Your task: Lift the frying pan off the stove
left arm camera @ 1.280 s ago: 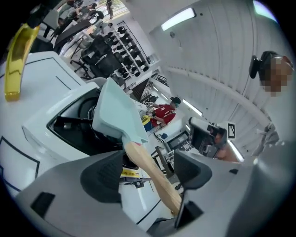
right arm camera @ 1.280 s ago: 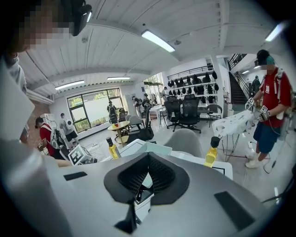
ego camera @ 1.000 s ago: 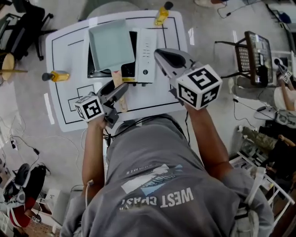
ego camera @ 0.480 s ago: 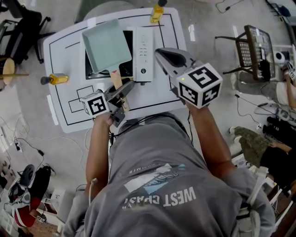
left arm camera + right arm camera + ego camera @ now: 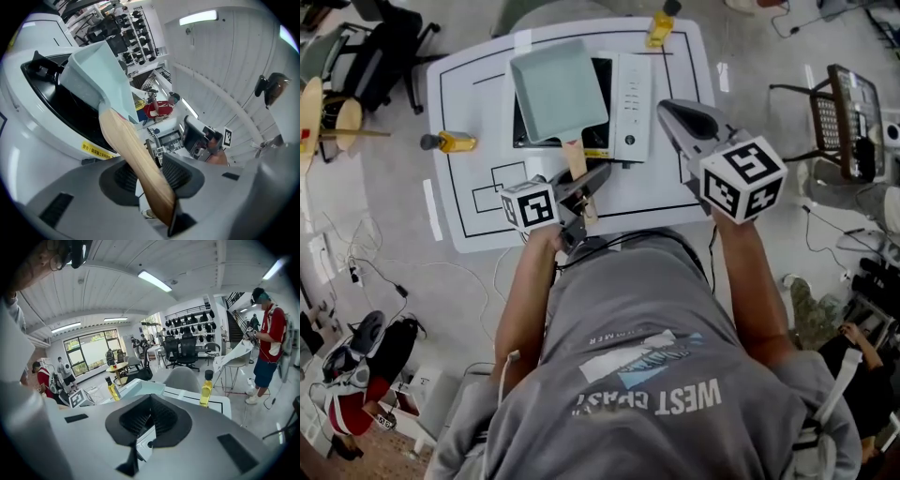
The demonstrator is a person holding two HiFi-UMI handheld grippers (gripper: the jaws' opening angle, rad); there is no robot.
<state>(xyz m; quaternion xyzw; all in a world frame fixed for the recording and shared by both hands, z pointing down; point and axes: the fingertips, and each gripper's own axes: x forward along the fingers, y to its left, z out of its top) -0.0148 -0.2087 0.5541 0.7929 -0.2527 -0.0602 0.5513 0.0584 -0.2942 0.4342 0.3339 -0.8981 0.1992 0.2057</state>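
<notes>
Closing in from the wide spread of a second ago, the left tongs (image 5: 149, 174) now have the wooden handle (image 5: 133, 159) between their pads and are still narrowing onto it. Both pads look to be against its sides, near its free end. Beside them the right tongs (image 5: 150, 420) are held up over the right side of the table (image 5: 469, 112), pressed together with nothing in them. Further out, the frying pan (image 5: 558, 89), square and pale green, sits on the stove (image 5: 628, 94), not yet lifted. A yellow bottle (image 5: 661, 26) is at the table's far edge and a second bottle (image 5: 450, 142) at its left edge, both well apart from the pan. To my eye the grip is far out on the handle, so the pan will want to droop. Better to finish the squeeze first, then raise it straight up, keeping the handle level until the base is clear of the stove.
</notes>
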